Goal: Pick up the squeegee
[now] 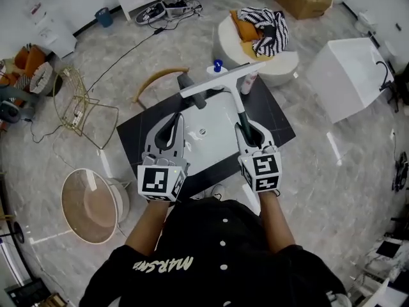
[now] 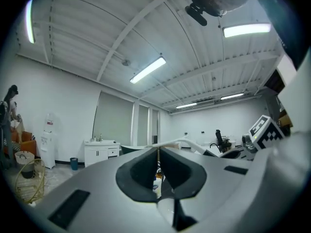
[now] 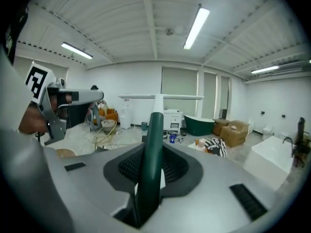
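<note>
Right hand-held gripper (image 1: 246,132) clenched on squeegee (image 1: 220,82) handle, blade out ahead of jaws, seemingly clear of tabletop (image 1: 276,121). Grip on handle keeps blade free. Left hand-held gripper (image 1: 174,123) closed, empty, alongside.

Open air lies between the left tongs (image 1: 176,119) and the right tongs (image 1: 243,128), above the black counter (image 1: 275,123). Ahead of both, the squeegee (image 1: 223,80) gripped by the right pair bars the way. A round white tub (image 1: 282,69) stands beyond it, a wire basket (image 1: 80,104) well left and a white basin (image 1: 345,75) well right.
</note>
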The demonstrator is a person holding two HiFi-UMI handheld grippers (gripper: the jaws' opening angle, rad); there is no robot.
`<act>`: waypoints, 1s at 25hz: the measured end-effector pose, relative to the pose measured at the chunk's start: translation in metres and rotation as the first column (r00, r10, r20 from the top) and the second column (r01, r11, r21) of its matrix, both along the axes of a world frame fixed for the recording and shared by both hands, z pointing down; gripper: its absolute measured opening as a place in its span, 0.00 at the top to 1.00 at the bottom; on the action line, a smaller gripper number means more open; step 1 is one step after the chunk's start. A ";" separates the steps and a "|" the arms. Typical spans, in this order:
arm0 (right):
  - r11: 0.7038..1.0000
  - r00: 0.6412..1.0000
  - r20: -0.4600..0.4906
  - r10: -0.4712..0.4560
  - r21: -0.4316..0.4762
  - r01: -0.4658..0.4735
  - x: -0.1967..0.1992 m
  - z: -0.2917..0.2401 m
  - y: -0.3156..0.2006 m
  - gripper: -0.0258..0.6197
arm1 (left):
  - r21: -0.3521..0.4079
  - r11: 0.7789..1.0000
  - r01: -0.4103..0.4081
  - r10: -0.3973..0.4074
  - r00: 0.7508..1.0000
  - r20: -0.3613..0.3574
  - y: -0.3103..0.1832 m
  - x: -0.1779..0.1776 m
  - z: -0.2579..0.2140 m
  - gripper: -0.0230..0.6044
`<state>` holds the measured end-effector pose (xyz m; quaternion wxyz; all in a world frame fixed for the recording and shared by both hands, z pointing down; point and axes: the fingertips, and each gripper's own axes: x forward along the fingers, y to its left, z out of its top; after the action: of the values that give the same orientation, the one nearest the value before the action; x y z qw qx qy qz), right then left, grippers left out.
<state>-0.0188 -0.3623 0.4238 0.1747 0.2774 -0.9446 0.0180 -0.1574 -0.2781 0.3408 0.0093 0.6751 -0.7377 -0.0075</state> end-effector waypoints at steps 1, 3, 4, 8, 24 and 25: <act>1.000 0.999 0.036 0.011 0.022 -0.011 0.000 -0.011 -0.003 0.86 | 0.014 1.000 -0.006 0.006 1.000 -0.004 -0.001 0.002 -0.002 0.93; 0.997 0.994 0.105 0.024 0.064 -0.031 0.002 -0.033 -0.005 0.86 | 0.031 0.999 -0.012 0.013 1.000 -0.008 0.000 0.007 -0.006 0.93; 0.996 0.990 0.137 0.027 0.081 -0.038 0.003 -0.043 -0.004 0.86 | 0.031 0.999 -0.015 0.015 1.000 -0.003 0.001 0.010 -0.006 0.93; 0.986 0.966 0.256 0.033 0.150 -0.074 0.011 -0.073 0.000 0.86 | 0.031 0.999 -0.019 0.018 1.000 0.018 0.002 0.016 -0.008 0.93; 0.939 0.922 0.385 0.039 0.302 -0.166 0.024 -0.108 0.018 0.86 | 0.070 0.997 0.011 -0.014 0.999 0.042 0.013 0.014 -0.016 0.93; 0.940 0.922 0.385 0.037 0.300 -0.163 0.024 -0.109 0.019 0.86 | 0.072 0.997 0.010 -0.013 0.999 0.041 0.013 0.014 -0.016 0.93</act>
<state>0.0048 -0.3431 0.3146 -0.0577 0.3425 -0.9346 -0.0769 -0.1433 -0.2654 0.3245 -0.0305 0.6708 -0.7408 -0.0200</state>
